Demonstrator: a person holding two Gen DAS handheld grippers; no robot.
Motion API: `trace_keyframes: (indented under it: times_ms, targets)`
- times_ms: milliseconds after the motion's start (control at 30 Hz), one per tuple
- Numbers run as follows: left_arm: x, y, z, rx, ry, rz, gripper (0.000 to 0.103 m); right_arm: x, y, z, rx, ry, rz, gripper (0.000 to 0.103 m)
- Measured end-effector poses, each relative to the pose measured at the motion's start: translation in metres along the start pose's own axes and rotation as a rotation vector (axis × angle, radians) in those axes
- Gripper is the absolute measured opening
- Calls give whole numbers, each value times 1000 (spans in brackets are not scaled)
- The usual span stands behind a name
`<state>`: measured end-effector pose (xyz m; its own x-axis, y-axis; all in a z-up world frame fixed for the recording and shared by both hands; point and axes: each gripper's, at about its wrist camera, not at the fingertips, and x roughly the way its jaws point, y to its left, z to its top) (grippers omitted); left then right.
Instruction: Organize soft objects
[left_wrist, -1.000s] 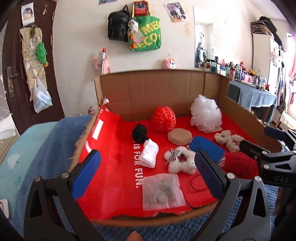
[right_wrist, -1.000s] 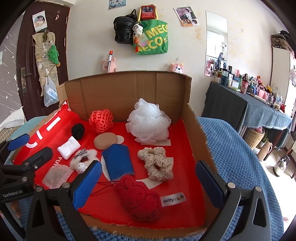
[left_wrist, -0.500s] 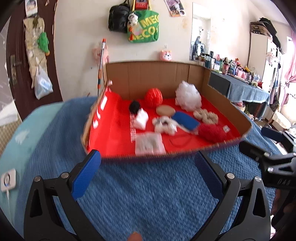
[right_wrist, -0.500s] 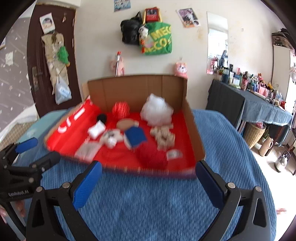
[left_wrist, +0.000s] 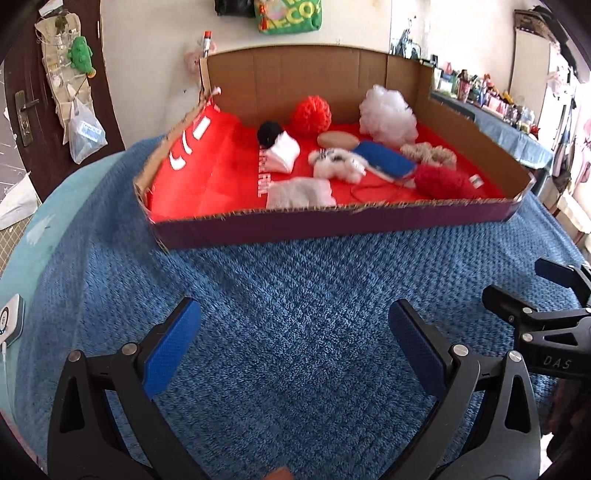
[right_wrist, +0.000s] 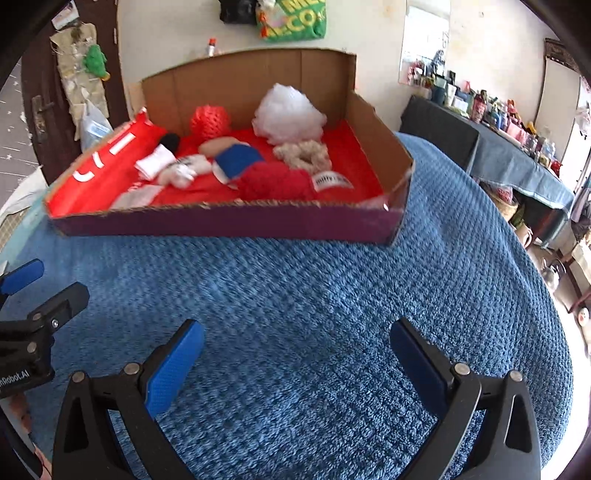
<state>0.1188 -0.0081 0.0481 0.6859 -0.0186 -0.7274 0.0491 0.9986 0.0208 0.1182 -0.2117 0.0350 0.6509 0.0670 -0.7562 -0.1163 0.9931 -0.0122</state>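
Observation:
A shallow cardboard box (left_wrist: 332, 227) (right_wrist: 229, 221) with a red lining sits on a blue knitted blanket. Inside lie several soft things: a white mesh puff (left_wrist: 388, 114) (right_wrist: 290, 112), a red-orange puff (left_wrist: 311, 113) (right_wrist: 209, 122), a black pompom (left_wrist: 269, 133), a white plush bear (left_wrist: 338, 164), a blue pouch (left_wrist: 384, 160) (right_wrist: 238, 158), a dark red knitted piece (left_wrist: 441, 181) (right_wrist: 275, 181) and a beige scrunchie (left_wrist: 428, 153) (right_wrist: 303, 155). My left gripper (left_wrist: 293, 347) hangs open over the blanket, well short of the box. My right gripper (right_wrist: 295, 354) is open too, empty, beside it.
The blue blanket (left_wrist: 295, 295) (right_wrist: 332, 295) covers the surface around the box. A dark door (left_wrist: 37, 92) stands at the left. A cluttered table with a blue cloth (right_wrist: 517, 147) is at the right. A white device (left_wrist: 9, 325) lies at the blanket's left edge.
Both grippers have pulled back from over the box toward the near side. The box now lies farther ahead, with bare blanket under the fingers. Both stayed open and empty.

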Motion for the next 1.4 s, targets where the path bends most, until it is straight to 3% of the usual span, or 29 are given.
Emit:
trace_keyframes:
  times_ms: [167, 1400]
  targets:
    - [22, 0, -4, -21, 93, 26, 103, 14, -3, -2, 24, 60, -20, 103]
    - [23, 0, -4, -21, 95, 24, 103, 16, 0, -3, 28, 67, -42, 103]
